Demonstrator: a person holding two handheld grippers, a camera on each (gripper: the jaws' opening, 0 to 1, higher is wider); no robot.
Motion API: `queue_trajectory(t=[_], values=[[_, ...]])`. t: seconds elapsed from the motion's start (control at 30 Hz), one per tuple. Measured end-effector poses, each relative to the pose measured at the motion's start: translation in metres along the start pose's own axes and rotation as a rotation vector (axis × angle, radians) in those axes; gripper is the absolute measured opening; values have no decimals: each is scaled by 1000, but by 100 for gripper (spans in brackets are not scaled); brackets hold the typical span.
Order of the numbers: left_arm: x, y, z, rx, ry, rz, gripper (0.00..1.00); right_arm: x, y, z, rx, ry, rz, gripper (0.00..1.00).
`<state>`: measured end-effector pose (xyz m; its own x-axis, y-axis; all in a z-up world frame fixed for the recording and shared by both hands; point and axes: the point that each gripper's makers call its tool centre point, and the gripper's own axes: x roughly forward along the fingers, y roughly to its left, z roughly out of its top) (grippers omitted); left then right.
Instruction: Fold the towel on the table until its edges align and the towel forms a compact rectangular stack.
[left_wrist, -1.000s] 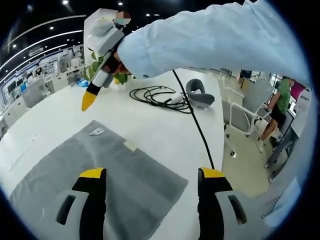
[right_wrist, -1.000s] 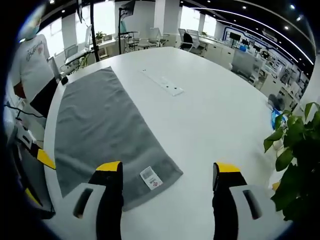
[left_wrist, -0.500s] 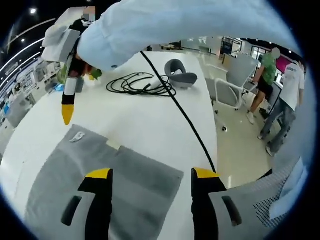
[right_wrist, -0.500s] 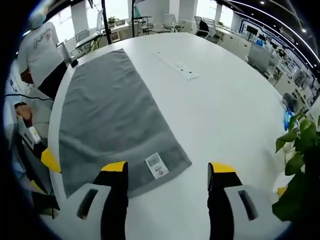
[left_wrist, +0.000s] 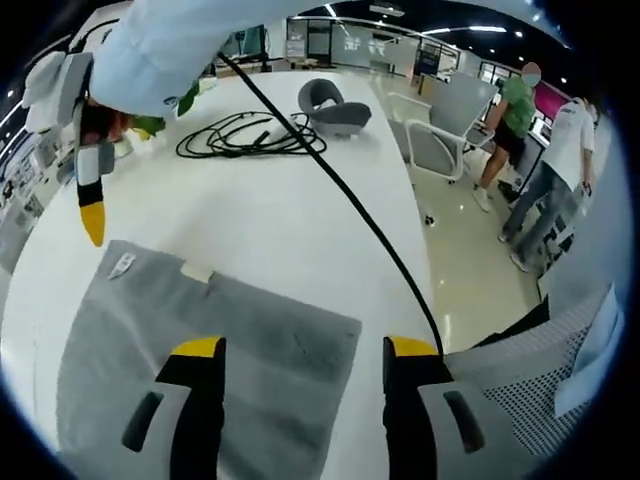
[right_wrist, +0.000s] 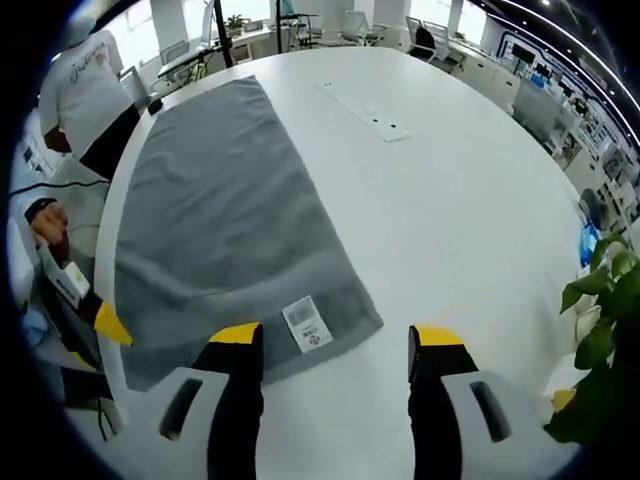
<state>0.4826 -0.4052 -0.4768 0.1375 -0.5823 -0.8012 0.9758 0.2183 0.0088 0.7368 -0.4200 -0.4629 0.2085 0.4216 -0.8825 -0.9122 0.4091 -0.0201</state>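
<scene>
A grey towel lies flat and unfolded on the white table. Its near end carries a white label. My right gripper hovers open just above that labelled corner, with nothing held. From the other side, the towel spreads under my left gripper, which is open over the corner near the table edge. The right gripper's yellow tip hangs above the far towel corner, below a light-blue sleeve. The left gripper's yellow tip shows at the towel's left side.
A black cable runs across the table to a coil beside a grey headset. Chairs and standing people are past the table edge. A white strip lies mid-table, a plant at the right.
Both cameras have shifted. The right gripper has dropped closer to the labelled towel corner, and its tip has slid left in the left gripper view. The towel has not moved.
</scene>
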Motion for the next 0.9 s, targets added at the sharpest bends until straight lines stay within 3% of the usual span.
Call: queue_trajectory(t=[0.3, 0.53, 0.9], values=[[9, 0, 3, 26, -1, -16, 64, 13, 0, -6, -41, 51, 14, 59], [24, -11, 0, 116, 68, -49, 61, 21, -4, -10, -34, 66, 28, 59], [35, -20, 5, 172, 104, -105, 56, 26, -1, -9, -46, 83, 43, 58]])
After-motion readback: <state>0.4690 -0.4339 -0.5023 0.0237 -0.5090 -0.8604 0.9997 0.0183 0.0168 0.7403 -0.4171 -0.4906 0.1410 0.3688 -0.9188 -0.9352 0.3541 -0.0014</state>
